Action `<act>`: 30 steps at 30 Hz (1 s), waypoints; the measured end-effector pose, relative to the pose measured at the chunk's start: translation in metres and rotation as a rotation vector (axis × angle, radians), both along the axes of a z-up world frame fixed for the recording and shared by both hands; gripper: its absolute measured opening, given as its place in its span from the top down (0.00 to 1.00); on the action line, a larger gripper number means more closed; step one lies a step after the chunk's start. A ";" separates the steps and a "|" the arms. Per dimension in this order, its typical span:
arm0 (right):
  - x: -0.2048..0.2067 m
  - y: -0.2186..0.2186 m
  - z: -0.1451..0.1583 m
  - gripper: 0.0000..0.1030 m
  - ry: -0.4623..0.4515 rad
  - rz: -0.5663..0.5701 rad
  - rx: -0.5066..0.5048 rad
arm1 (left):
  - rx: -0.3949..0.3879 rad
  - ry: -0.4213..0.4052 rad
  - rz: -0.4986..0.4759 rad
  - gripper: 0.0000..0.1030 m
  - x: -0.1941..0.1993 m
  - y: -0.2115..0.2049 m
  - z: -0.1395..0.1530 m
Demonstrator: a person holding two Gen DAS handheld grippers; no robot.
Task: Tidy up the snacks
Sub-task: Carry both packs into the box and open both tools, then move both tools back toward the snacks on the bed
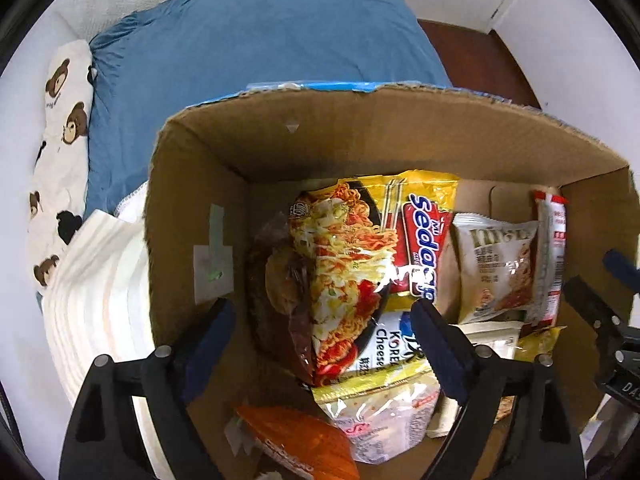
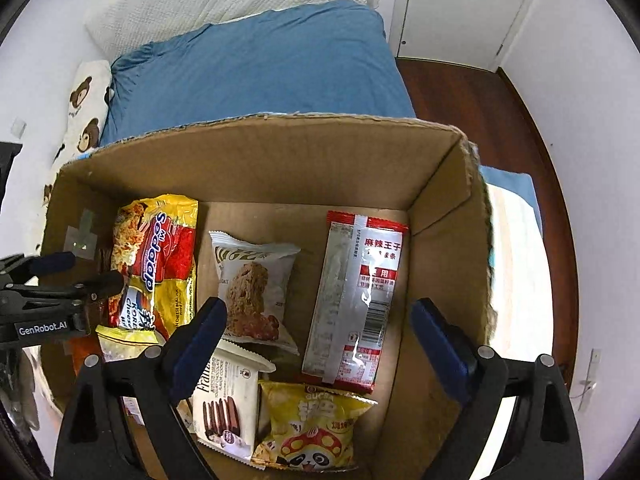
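Observation:
An open cardboard box (image 1: 280, 152) (image 2: 256, 156) holds several snack packs. A yellow Sedaap noodle pack (image 1: 360, 264) (image 2: 156, 256) lies at the left over a dark cookie pack (image 1: 280, 280). A white oat cookie pack (image 2: 252, 288) (image 1: 496, 264) and a red-and-silver spicy strip pack (image 2: 356, 300) (image 1: 552, 256) lie to its right. A white chocolate cookie pack (image 2: 228, 404) and a yellow panda pack (image 2: 312, 428) lie nearer. My left gripper (image 1: 324, 320) is open above the noodle packs, holding nothing. My right gripper (image 2: 316, 320) is open above the box's right half, empty.
The box stands on a bed with a blue sheet (image 1: 256, 40) (image 2: 256, 64) and a bear-print pillow (image 1: 60, 128). A folded white blanket (image 1: 96, 304) lies left of the box. Dark wooden floor (image 2: 480, 96) lies at the right. An orange pack (image 1: 296, 440) sits in the near box corner.

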State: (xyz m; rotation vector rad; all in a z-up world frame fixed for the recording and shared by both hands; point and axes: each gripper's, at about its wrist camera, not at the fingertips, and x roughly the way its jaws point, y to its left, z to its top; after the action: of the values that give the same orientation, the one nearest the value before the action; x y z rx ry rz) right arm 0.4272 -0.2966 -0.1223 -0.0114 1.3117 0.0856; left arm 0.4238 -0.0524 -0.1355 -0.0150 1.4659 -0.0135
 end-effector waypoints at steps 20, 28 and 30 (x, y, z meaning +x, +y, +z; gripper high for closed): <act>-0.098 -0.001 0.056 0.07 -0.127 0.001 0.051 | -0.035 -0.333 0.029 0.13 -0.104 -0.015 0.071; -0.158 0.004 0.093 0.08 -0.213 0.014 0.096 | -0.031 -0.452 0.007 0.13 -0.167 -0.023 0.106; -0.173 0.006 0.101 0.08 -0.234 0.021 0.100 | -0.023 -0.482 -0.004 0.13 -0.181 -0.026 0.115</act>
State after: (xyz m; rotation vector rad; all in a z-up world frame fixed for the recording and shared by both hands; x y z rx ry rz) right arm 0.2538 -0.2909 -0.0216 0.0491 1.0724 0.1632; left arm 0.2427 -0.0785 -0.0209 -0.0254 0.9842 -0.0350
